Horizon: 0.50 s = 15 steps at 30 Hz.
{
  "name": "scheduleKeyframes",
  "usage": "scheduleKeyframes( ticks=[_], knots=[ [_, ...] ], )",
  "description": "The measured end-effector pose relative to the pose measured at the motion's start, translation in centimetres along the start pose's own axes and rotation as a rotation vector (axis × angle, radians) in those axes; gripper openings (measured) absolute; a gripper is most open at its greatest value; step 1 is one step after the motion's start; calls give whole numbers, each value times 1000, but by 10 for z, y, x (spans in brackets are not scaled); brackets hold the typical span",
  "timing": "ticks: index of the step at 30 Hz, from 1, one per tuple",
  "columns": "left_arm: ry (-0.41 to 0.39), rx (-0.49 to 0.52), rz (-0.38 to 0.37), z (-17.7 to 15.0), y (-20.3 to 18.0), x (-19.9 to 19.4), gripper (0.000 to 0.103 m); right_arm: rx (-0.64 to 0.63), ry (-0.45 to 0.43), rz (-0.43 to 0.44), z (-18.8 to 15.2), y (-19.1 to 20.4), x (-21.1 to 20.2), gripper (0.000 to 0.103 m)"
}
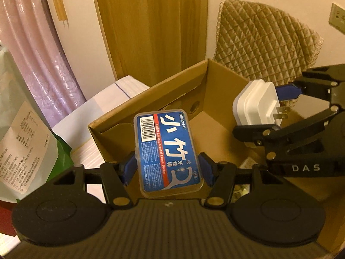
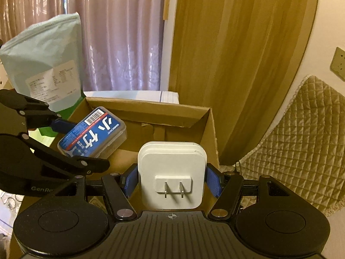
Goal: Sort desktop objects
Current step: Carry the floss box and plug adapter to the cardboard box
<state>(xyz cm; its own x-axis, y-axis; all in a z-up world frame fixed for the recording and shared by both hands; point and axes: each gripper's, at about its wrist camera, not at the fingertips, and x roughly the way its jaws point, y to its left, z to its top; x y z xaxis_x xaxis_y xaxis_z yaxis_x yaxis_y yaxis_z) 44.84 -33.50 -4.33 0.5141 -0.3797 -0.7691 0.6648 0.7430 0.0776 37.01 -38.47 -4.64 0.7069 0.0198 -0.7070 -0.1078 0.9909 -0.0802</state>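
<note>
Cardboard formed the destination: an open cardboard box [image 1: 215,99] sat below both grippers, its flaps up, which was presumably why both loads were carried above its mouth for dropping in. The left gripper [image 1: 168,166] was clamped on a clear floss pick case [image 1: 167,149] with a blue label, its 2 blue pads [image 1: 129,166] pressing the long edges near the case's lower half, so most of the case stuck out beyond the fingertips over the box. The right gripper [image 2: 171,179] was closed on a white plug adapter [image 2: 172,172], pads on its left and right sides, with the 2 metal prongs facing the camera. Seen from the left wrist, the adapter [image 1: 256,105] hung over the box's right side, apart from the case. A pale pouch [image 2: 45,62] stood beyond the box.
</note>
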Motion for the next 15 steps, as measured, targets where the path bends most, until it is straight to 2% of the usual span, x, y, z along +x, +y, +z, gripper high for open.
scheduleKeyframes(
  ticks=[15],
  knots=[
    [20,97,53,3,-9,17,57,-47,54,-6,-1,1,23,64]
  ],
)
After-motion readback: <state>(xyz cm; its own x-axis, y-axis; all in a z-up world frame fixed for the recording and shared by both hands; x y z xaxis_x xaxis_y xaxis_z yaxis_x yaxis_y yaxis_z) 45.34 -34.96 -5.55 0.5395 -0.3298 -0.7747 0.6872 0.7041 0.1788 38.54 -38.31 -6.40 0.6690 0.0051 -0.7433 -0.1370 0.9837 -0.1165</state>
